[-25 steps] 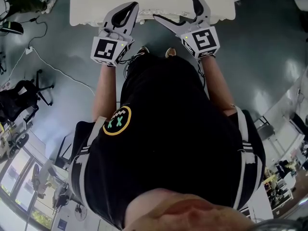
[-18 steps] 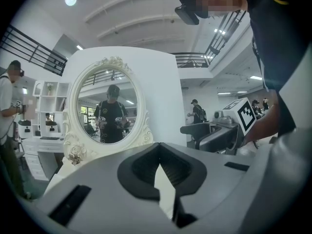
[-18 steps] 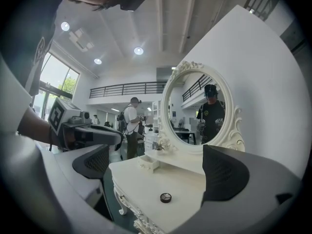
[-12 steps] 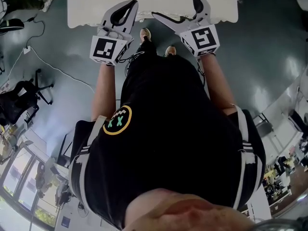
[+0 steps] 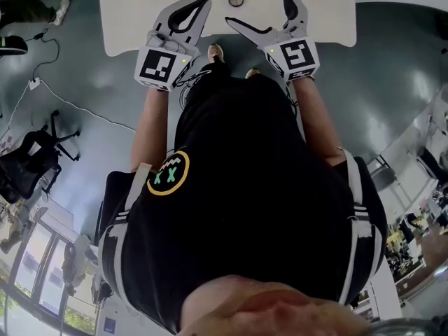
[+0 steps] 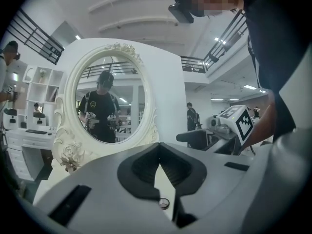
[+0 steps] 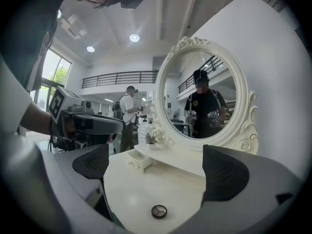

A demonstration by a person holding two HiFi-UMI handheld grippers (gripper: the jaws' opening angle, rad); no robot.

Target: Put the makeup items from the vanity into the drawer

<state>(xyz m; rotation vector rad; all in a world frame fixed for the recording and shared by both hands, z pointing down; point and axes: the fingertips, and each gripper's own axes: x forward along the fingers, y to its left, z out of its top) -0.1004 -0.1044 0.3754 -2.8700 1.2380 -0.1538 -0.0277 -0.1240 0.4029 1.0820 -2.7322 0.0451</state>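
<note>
A small round makeup compact (image 5: 236,0) lies on the white vanity top (image 5: 322,19), near its front edge. In the right gripper view the compact (image 7: 159,211) sits low between my jaws, a little way ahead of them. My right gripper (image 5: 256,9) is open and empty, just right of the compact. My left gripper (image 5: 203,4) is shut on nothing, just left of it. Through the slit below its touching tips (image 6: 158,147) I glimpse the compact (image 6: 164,203). A little white drawer (image 7: 139,158) stands pulled open on the vanity's left part.
An oval mirror in an ornate white frame (image 7: 202,96) rises at the back of the vanity and reflects the person. A small flower ornament (image 7: 155,138) stands beside its base. Cables (image 5: 77,100) and a black chair (image 5: 31,163) lie on the grey floor at left.
The vanity and compact have shifted right and slightly nearer in the head view. Both grippers keep the same jaw states and have edged a little further over the table's front edge.
</note>
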